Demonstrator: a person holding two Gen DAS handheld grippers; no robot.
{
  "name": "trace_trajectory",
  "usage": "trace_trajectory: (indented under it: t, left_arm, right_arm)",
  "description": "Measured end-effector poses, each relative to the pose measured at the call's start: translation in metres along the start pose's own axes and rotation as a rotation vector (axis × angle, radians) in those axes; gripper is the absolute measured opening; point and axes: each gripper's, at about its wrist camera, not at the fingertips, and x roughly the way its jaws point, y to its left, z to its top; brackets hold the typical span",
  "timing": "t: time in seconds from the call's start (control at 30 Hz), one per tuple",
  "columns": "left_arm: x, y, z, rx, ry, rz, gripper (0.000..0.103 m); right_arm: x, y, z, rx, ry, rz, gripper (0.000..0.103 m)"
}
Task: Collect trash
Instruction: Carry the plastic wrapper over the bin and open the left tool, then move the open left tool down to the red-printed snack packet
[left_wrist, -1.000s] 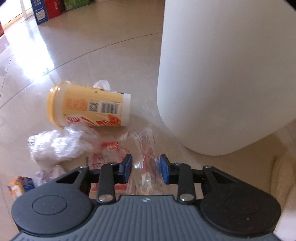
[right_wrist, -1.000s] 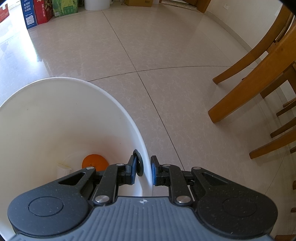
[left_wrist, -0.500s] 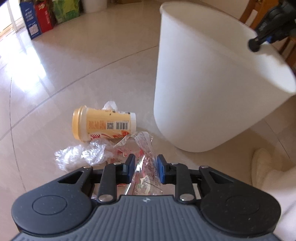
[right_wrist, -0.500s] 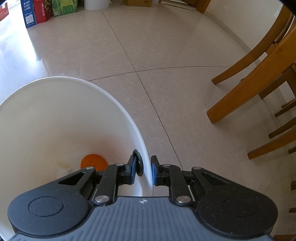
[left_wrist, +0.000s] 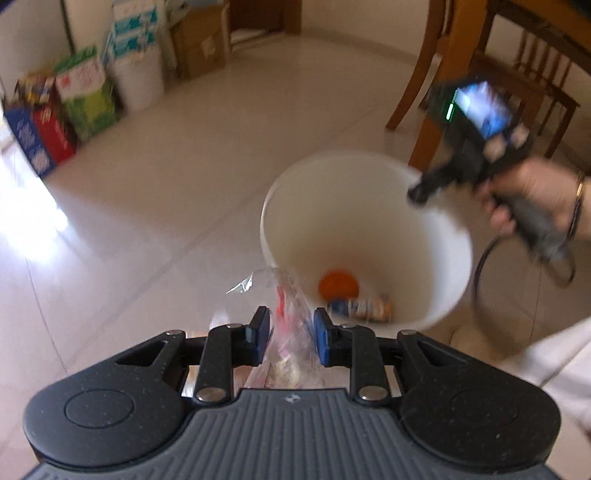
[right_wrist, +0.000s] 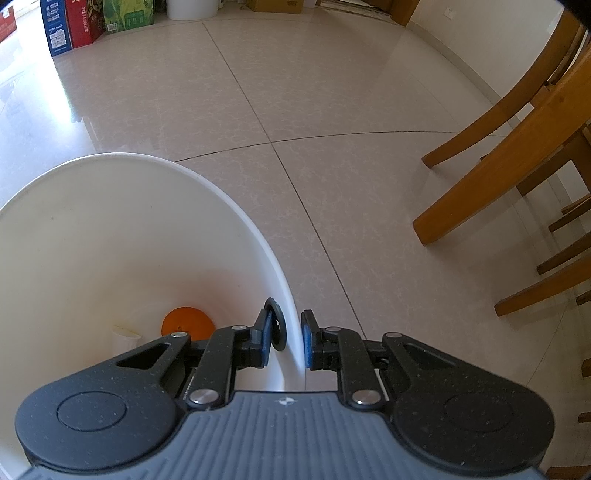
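My left gripper (left_wrist: 290, 334) is shut on a clear plastic wrapper (left_wrist: 290, 314) with red print, held up in the air beside the near rim of the white bin (left_wrist: 369, 173). An orange lid (left_wrist: 338, 284) and a small printed can (left_wrist: 362, 308) lie at the bin's bottom. My right gripper (right_wrist: 286, 338) is shut on the bin's rim (right_wrist: 284, 291), one pad inside and one outside the wall. From the right wrist view the orange lid (right_wrist: 186, 321) and a pale cup (right_wrist: 125, 338) show inside the bin. In the left wrist view a person's hand (left_wrist: 532, 195) holds the right gripper (left_wrist: 419, 194) at the bin's far rim.
Wooden chair and table legs (right_wrist: 498, 173) stand to the right of the bin. Coloured cartons (left_wrist: 55, 122), a white pail (left_wrist: 138, 81) and a cardboard box (left_wrist: 199, 44) line the far wall. Glossy tiled floor (right_wrist: 295, 92) stretches between them and the bin.
My left gripper closed on the wrapper and rose with it from the floor to above the bin's rim. The cup and other litter dropped out of view. The right gripper kept still.
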Motion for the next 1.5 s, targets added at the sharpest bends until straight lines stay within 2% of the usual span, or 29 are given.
trace_trajectory:
  t: [0.13, 0.3, 0.33, 0.37, 0.4, 0.43, 0.47, 0.63, 1.07, 1.27, 1.5]
  left_arm:
    - [0.002, -0.008, 0.039, 0.012, -0.072, -0.021, 0.025]
    - [0.028, -0.022, 0.065, 0.029, -0.1, -0.033, 0.025]
    - [0.033, -0.025, 0.066, 0.032, -0.101, -0.044, 0.029]
    - [0.037, -0.028, 0.069, 0.032, -0.093, -0.05, 0.046]
    - [0.039, -0.03, 0.07, 0.028, -0.082, -0.046, 0.058]
    - [0.039, -0.034, 0.072, 0.021, -0.076, -0.029, 0.08]
    - [0.038, -0.037, 0.071, 0.021, -0.09, -0.011, 0.085]
    - [0.034, -0.038, 0.068, 0.019, -0.077, -0.028, 0.085]
    - [0.022, -0.006, 0.051, -0.055, -0.053, 0.035, 0.093]
    - [0.019, 0.01, 0.029, -0.08, -0.063, 0.095, 0.097]
    - [0.029, 0.026, -0.01, -0.139, -0.026, 0.153, 0.098]
  right_arm:
    - [0.0, 0.0, 0.0, 0.0, 0.0, -0.001, 0.02]
    - [0.0, 0.0, 0.0, 0.003, 0.001, 0.001, 0.02]
    - [0.0, 0.0, 0.0, 0.001, 0.001, 0.0, 0.02]
    - [0.0, 0.0, 0.0, -0.001, 0.001, 0.0, 0.02]
    - [0.0, 0.0, 0.0, 0.001, 0.001, 0.001, 0.02]
    - [0.0, 0.0, 0.0, 0.002, 0.001, 0.002, 0.02]
    - [0.0, 0.0, 0.0, 0.003, 0.001, 0.004, 0.02]
    - [0.001, -0.002, 0.001, 0.003, 0.0, 0.01, 0.02]
    - [0.001, -0.002, 0.0, -0.002, -0.001, 0.005, 0.02]
    - [0.001, -0.001, 0.0, -0.003, -0.002, 0.003, 0.02]
    - [0.001, 0.001, 0.0, -0.009, -0.004, -0.003, 0.02]
